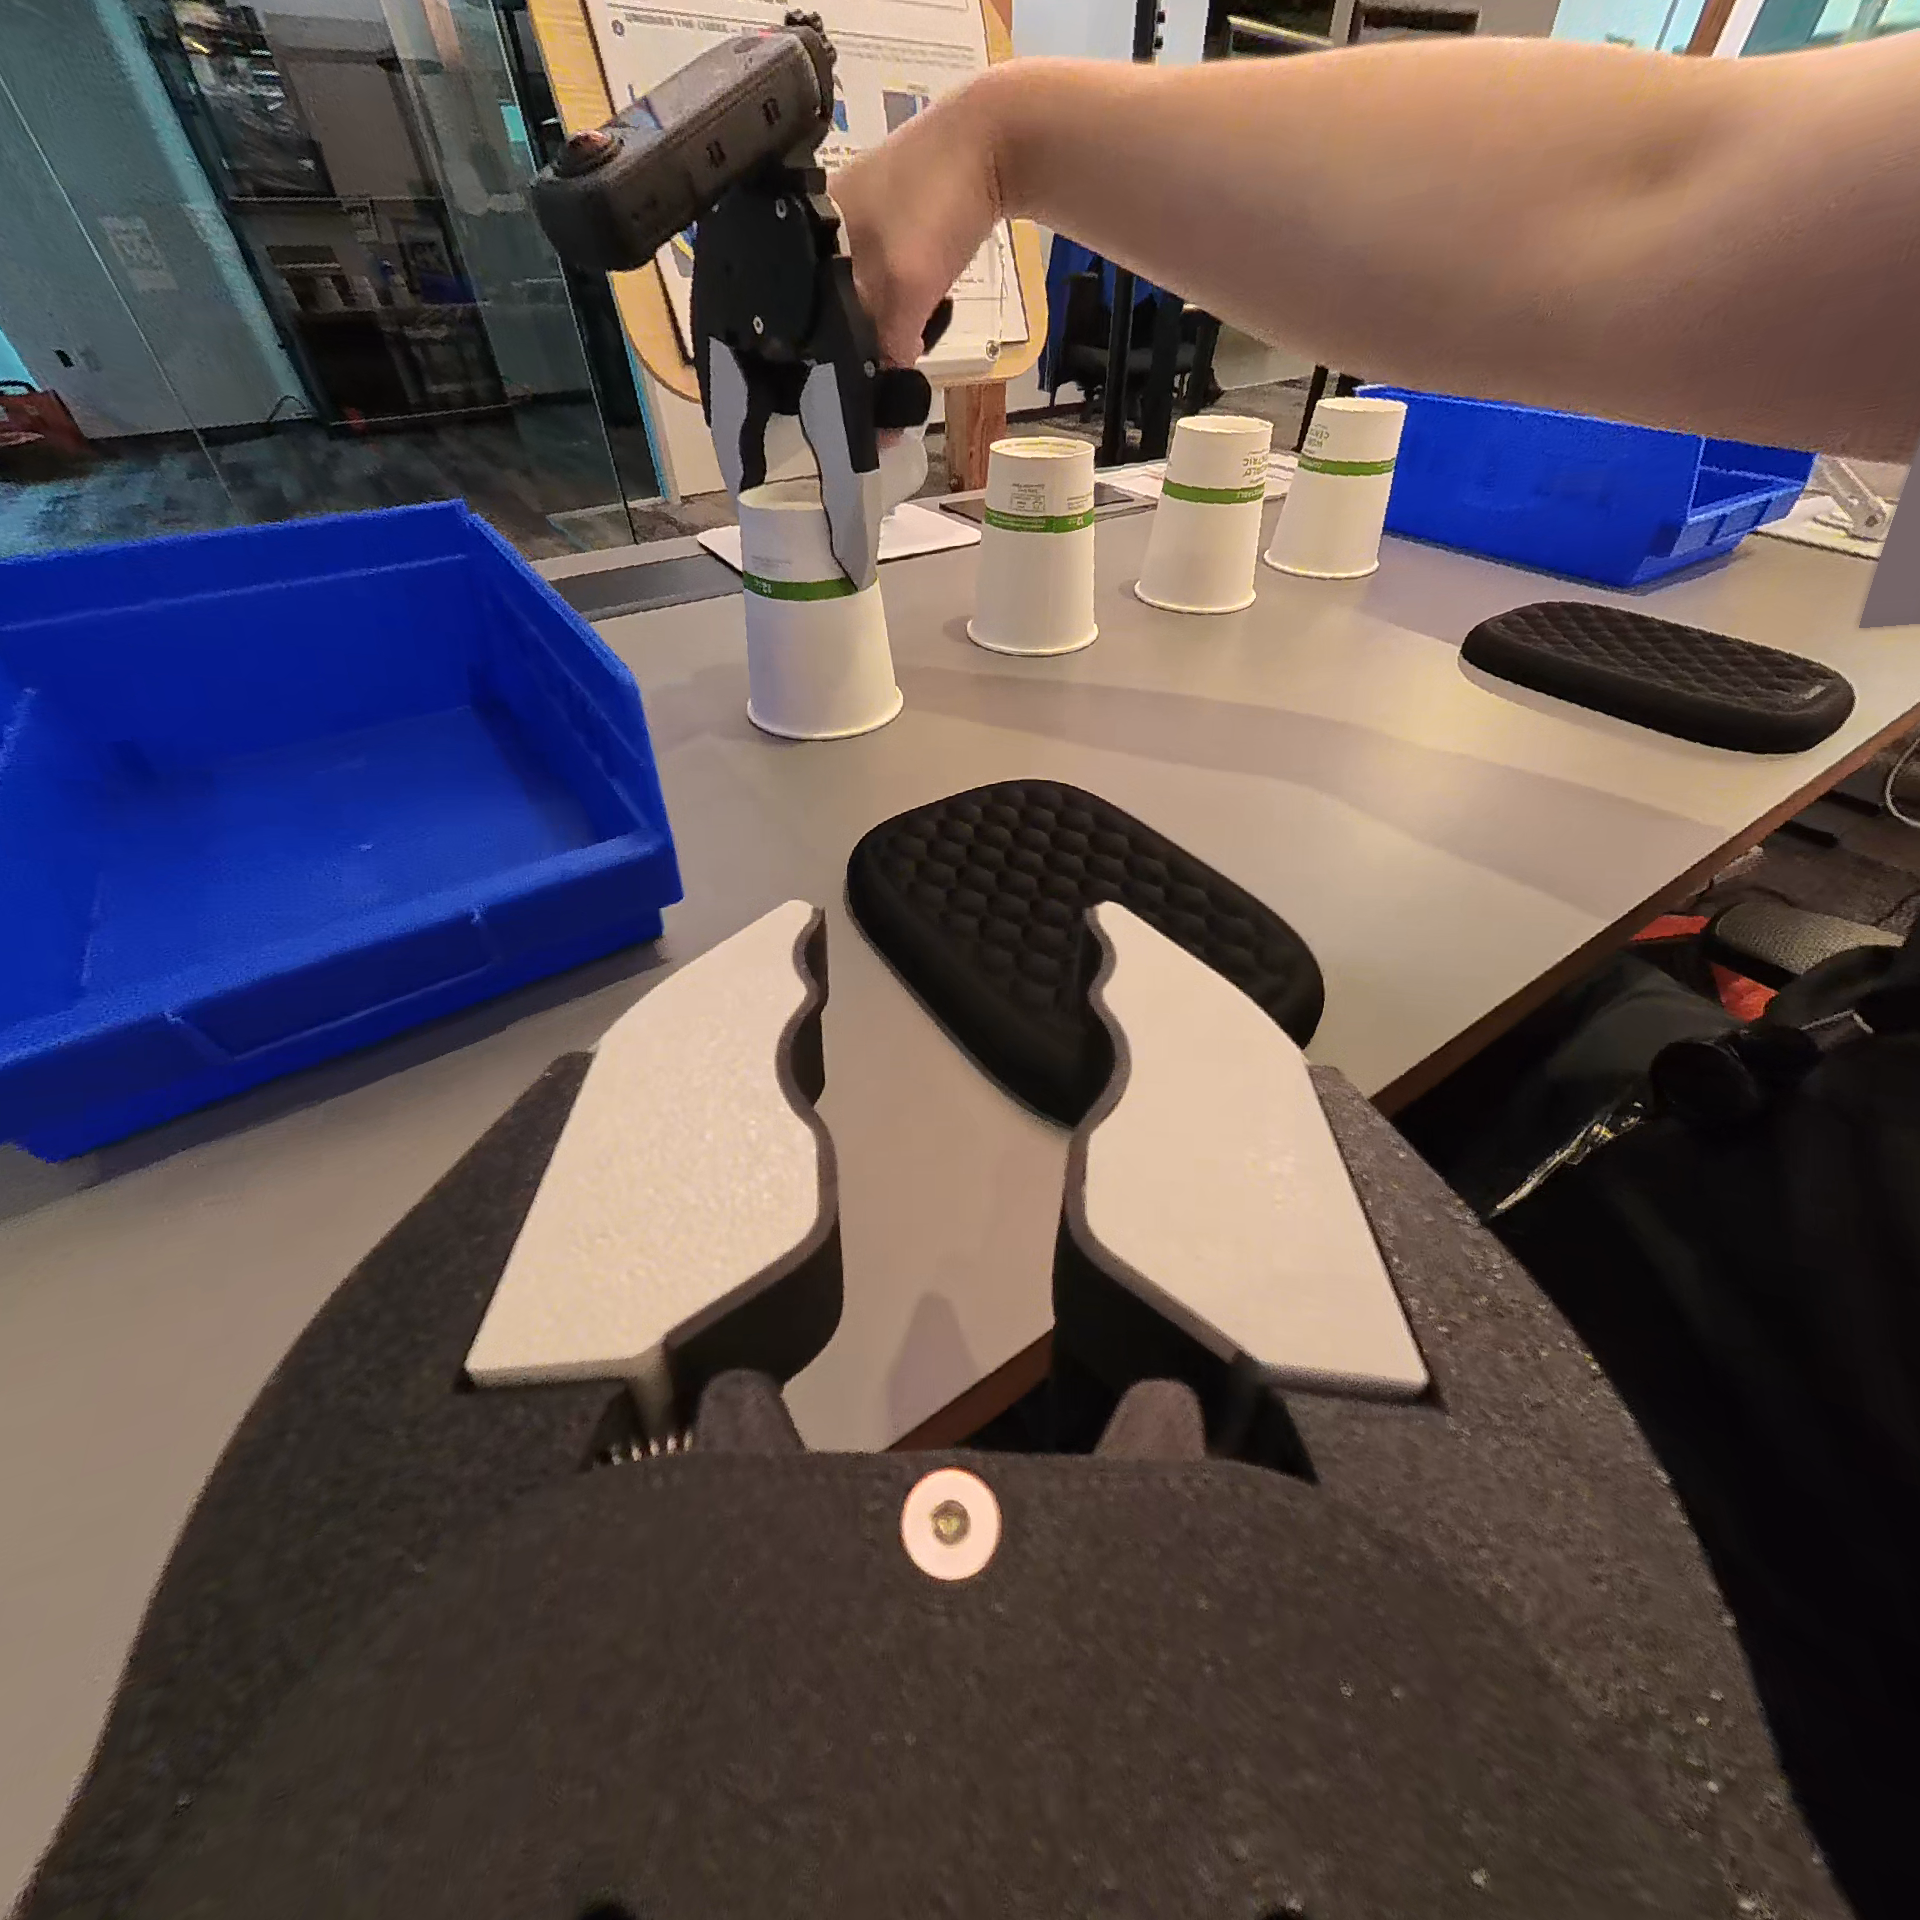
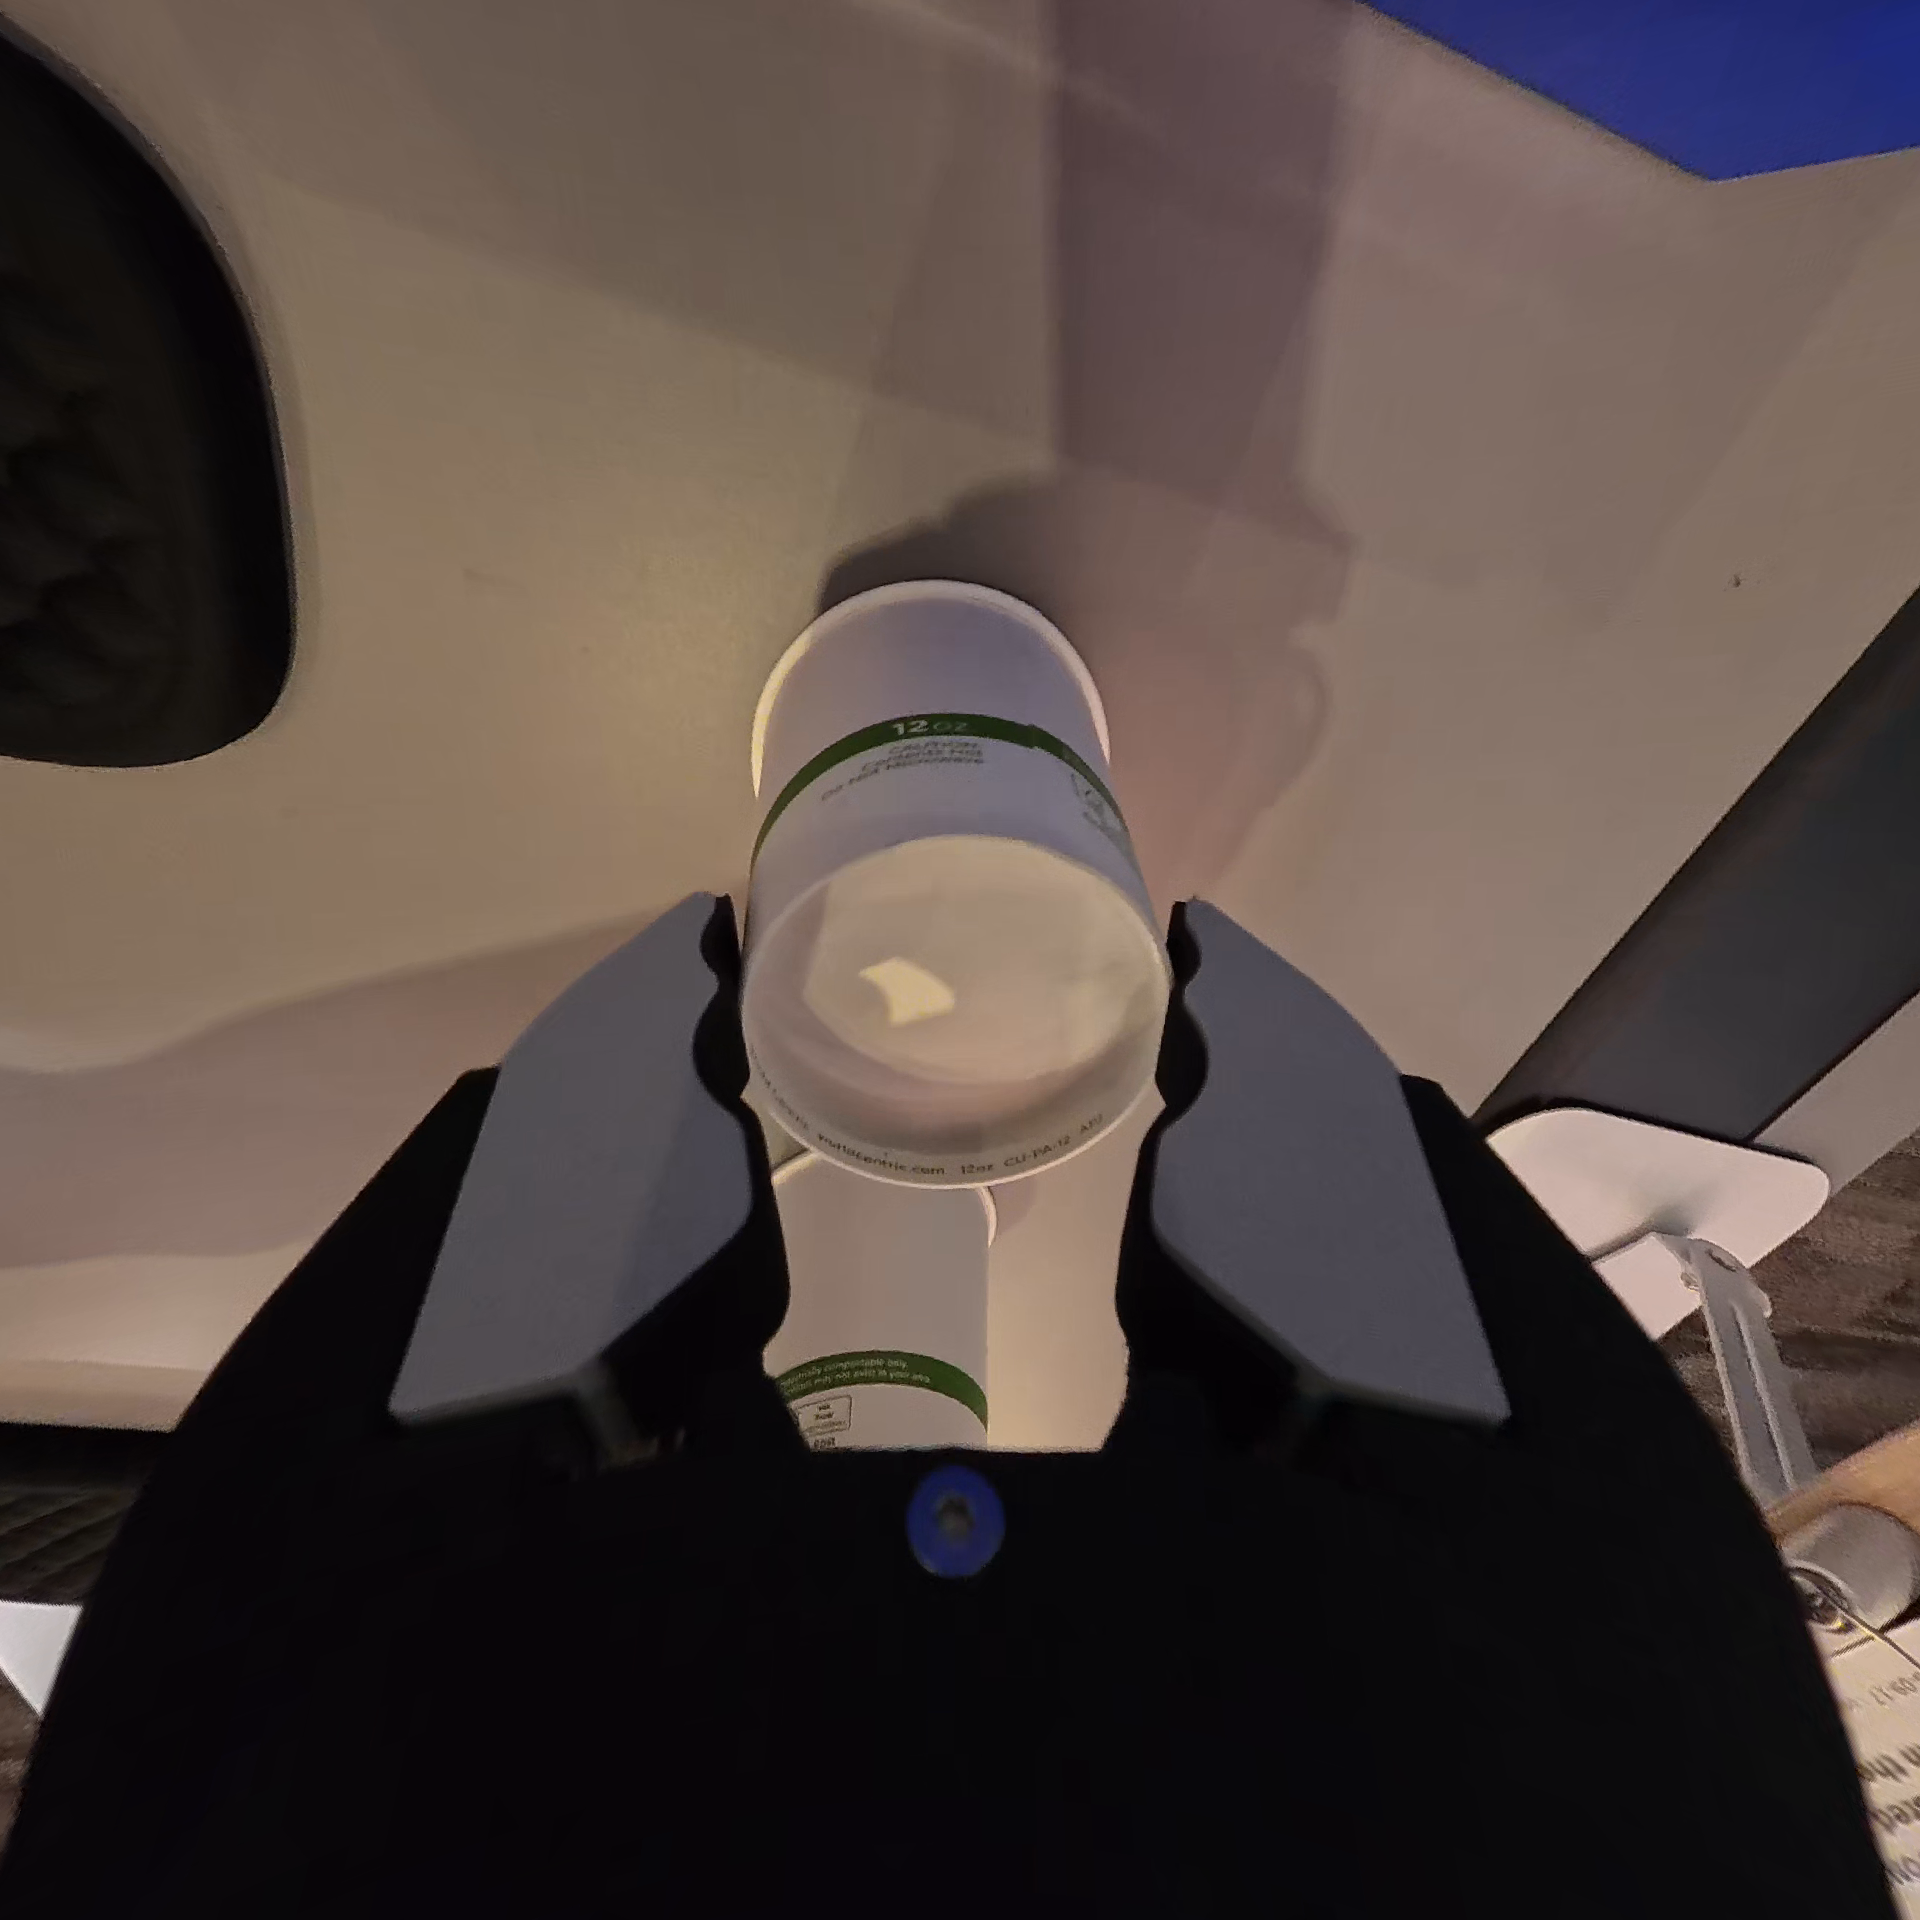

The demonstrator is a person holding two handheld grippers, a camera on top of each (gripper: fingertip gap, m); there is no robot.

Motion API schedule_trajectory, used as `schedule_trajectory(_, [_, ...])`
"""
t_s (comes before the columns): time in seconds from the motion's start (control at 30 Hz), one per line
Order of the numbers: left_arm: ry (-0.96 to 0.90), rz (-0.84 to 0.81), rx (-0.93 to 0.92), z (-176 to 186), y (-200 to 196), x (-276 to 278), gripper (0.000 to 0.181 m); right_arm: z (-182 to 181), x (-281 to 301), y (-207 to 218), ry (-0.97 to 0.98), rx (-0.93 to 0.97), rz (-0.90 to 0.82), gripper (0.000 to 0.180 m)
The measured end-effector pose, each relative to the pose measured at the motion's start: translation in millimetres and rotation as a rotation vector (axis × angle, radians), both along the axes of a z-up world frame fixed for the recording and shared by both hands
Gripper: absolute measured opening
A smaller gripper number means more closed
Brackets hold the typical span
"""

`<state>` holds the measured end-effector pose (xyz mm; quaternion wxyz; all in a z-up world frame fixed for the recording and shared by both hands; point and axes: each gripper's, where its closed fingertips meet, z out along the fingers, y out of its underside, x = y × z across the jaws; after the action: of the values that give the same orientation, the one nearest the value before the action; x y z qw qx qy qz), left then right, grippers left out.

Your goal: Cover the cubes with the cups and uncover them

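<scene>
While my right gripper (image 2: 956, 997) straddles the upturned base of the leftmost paper cup (image 2: 940, 883), its two fingers (image 2: 613, 1153) stand at 9 and 3 o'clock of that base, touching or all but touching the wall; whether they truly pinch it I cannot tell. The left wrist view shows this same cup (image 1: 821, 623) standing inverted on the grey table (image 1: 1299, 748), rim down, at 12 o'clock from my left gripper (image 1: 956, 997). Three further inverted cups (image 1: 1034, 561) run off toward 1 o'clock in a row. No cubes show anywhere; I judge that they lie under the cups, though nothing confirms it.

My left gripper hovers low over the near table edge, moderately open and holding nothing, with a black padded rest (image 1: 1039, 935) just beyond its tips. A blue bin (image 1: 312, 810) sits at 10 o'clock, a second blue bin (image 1: 1558, 488) at 2 o'clock, and a second black rest (image 1: 1652, 675) between.

Handling, as I judge it: thin paper, very light, easily dented, its wall tapering toward the base. The stiffest hold is at the base ring, where the bottom disc braces the wall. A gentle squeeze and a straight vertical lift should do, since a hard grip would crush it and a tilt could drag whatever is beneath.
</scene>
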<state>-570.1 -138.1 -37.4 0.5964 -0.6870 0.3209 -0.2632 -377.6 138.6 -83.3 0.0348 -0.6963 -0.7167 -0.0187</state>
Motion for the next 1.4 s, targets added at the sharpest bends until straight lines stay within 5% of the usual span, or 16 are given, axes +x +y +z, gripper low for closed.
schedule_trajectory(0.23, [0.015,-0.013,-0.008,3.6,-1.5,8.4,0.046,18.3,-4.3,3.3,0.141,0.121,0.017,0.084])
schedule_trajectory(0.5, [0.033,-0.010,-0.033,3.5,2.7,19.4,0.046,114.1,5.6,-40.3,0.585,0.327,0.067,0.088])
schedule_trajectory(0.9, [0.081,-0.014,-0.012,30.1,44.6,75.5,0.044,197.5,191.8,-141.9,1.064,0.589,-0.140,0.082])
schedule_trajectory(1.07, [0.082,-0.077,0.045,68.0,69.8,129.8,0.044,211.3,271.2,-150.4,1.182,0.713,-0.267,0.076])
schedule_trajectory(1.4, [0.102,-0.270,0.191,133.4,101.1,274.7,0.043,179.4,344.0,-158.8,1.060,0.732,-0.440,0.073])
